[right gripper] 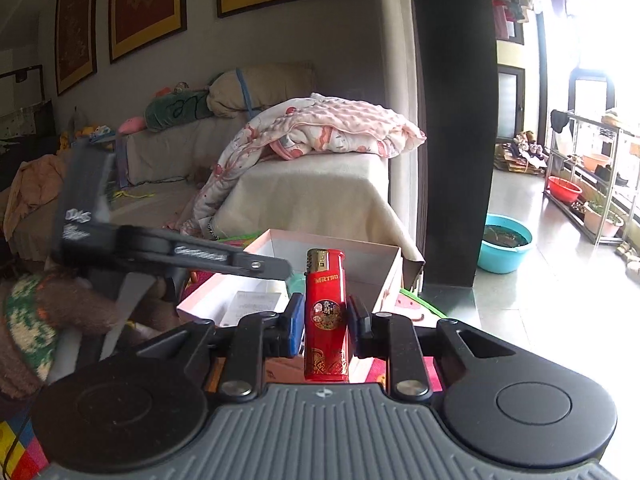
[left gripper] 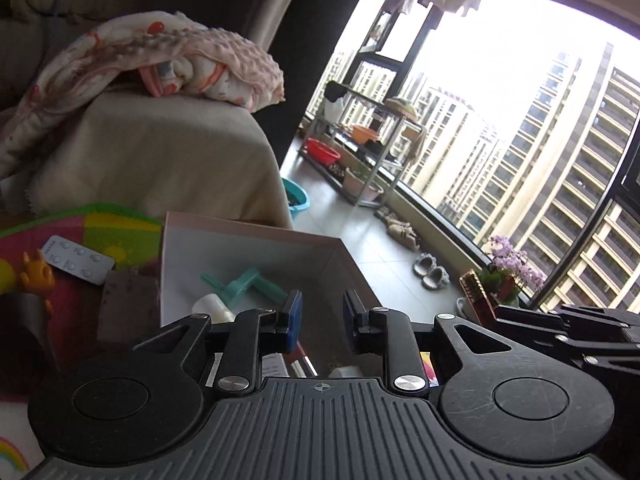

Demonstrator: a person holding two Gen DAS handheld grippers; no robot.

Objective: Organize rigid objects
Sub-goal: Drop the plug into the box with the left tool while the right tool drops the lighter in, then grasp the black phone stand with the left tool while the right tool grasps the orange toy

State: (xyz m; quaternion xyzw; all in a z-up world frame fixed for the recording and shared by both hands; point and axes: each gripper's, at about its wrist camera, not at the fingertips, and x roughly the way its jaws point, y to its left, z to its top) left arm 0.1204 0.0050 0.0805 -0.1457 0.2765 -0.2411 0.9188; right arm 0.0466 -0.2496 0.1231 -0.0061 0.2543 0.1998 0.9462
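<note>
1. The lighter [right gripper: 326, 316] stands upright in your right gripper [right gripper: 325, 322], the blue pads closed on its red body at mid-height; its gold metal head sticks out above the pads and its base reaches down to the gripper housing.
2. At 9 o'clock in the left wrist view, a blister pack of pills [left gripper: 77, 259] and an orange toy [left gripper: 37, 276] lie on the colourful mat [left gripper: 116, 228]; the mat runs off the frame's left edge.
3. At 6 o'clock there, your left gripper [left gripper: 318, 320] is parted with nothing between its pads, hovering over the open pink box [left gripper: 256, 226].
4. Inside the box you can see a teal plastic piece [left gripper: 244, 284] and a white cap [left gripper: 212, 306]; the housing hides the box's near part, so the items beneath it are hard to make out.
5. At 3 o'clock the lighter's top [left gripper: 476, 294] peeks in beside the right gripper's black arm, partly cut off.
6. In the right wrist view the lighter sits just short of the box's near rim [right gripper: 332, 240]. The left gripper's arm [right gripper: 172, 250] crosses blurred at 9 o'clock, over the box's left side, leaving the right half open.
</note>
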